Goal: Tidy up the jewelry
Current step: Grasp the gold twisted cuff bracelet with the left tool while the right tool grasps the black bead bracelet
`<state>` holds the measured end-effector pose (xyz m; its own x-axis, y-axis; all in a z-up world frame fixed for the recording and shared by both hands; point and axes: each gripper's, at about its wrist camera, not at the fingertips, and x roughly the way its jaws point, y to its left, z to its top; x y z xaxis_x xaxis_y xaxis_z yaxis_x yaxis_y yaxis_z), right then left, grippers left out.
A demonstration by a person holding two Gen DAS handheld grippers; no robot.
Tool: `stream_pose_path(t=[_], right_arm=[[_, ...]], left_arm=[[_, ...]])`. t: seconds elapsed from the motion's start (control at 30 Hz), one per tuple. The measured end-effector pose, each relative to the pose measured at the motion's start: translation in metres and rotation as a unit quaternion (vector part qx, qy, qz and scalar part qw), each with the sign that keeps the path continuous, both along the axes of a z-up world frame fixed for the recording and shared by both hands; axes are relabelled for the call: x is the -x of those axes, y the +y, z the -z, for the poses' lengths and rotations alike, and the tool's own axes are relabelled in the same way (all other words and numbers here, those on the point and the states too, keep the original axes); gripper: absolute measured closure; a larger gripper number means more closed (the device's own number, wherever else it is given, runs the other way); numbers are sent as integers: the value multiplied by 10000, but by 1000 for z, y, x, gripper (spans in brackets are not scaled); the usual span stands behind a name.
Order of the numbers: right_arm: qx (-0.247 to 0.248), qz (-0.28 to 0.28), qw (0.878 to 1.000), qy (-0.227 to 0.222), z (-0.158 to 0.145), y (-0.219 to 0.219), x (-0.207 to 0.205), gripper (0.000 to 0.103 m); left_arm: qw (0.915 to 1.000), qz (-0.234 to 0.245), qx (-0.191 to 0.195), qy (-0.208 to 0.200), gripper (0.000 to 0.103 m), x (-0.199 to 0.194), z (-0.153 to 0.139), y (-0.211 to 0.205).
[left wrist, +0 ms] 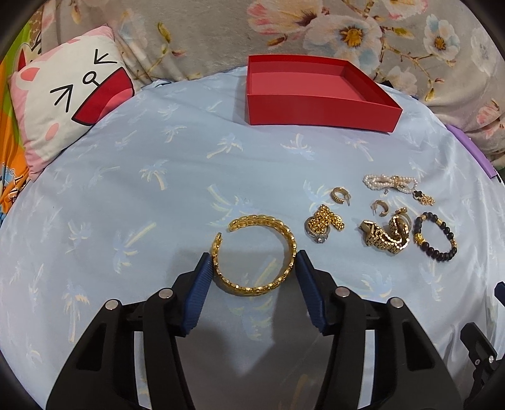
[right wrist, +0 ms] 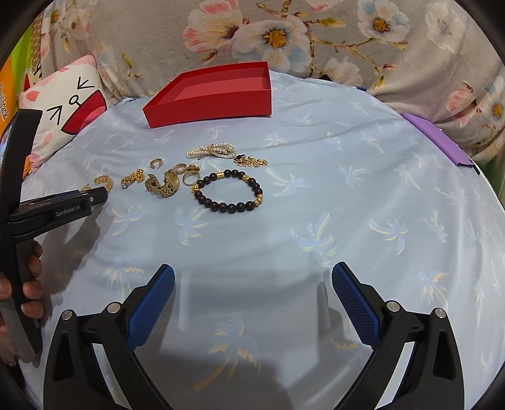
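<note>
A gold cuff bracelet lies on the blue palm-print cloth between the blue pads of my left gripper; the pads touch or nearly touch its sides, and the grip is not clearly closed. To its right lie a gold chain with a ring, two gold hoop earrings, a gold watch, a pearl bracelet and a black bead bracelet. An empty red box stands behind. My right gripper is open and empty, nearer than the black bead bracelet.
A cat-face pillow lies at the far left. Floral fabric runs along the back. A purple flat item sits at the cloth's right edge. The left gripper and the hand holding it show at the left in the right wrist view.
</note>
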<state>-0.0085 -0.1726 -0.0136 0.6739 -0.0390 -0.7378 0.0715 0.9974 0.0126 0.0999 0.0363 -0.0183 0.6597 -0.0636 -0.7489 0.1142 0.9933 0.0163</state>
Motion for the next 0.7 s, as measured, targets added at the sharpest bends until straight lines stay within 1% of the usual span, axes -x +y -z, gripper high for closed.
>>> stream_pose_path(t=[0.1,0.17,0.23,0.3,0.37,0.43,0.5,0.53,0.57,0.63,0.7], right_arm=[[-129,31,9999,-42,-1,-5,0,5],[-293,-32,9996,-46,-4,-10,-2,5],[-323,-134,9994,26,-10,-14,-9,5],[-226,-262,9994,47,-15,-13,-19,5],[-2,-400,9991,102,-18,-10,-32,9],[54,-532,9983,219,-17,-9,-47,24],[-101,-606,9977,285,-18,-11,-60,29],[-153,-606,9976,300,-17,-13,-66,34],[-161,-573,9977,320,-16,-15,-72,38],[-131,-548,9977,366,-14,-15,-83,51],[-101,-563,9975,426,-9,-14,-91,59]], left_arm=[[9999,-38,16,-109,51,4,-5,3],[9997,-42,84,-211,51,7,-11,7],[9993,-75,117,-337,51,10,-17,11],[9989,-102,141,-439,51,12,-22,14],[9987,-106,194,-466,51,13,-25,16],[9986,-118,181,-490,51,13,-26,18],[9984,-140,123,-541,51,14,-27,18],[9983,-148,108,-559,51,14,-27,19],[9982,-154,117,-561,51,15,-27,20],[9983,-143,160,-545,51,14,-27,22],[9984,-133,165,-533,51,14,-27,22]])
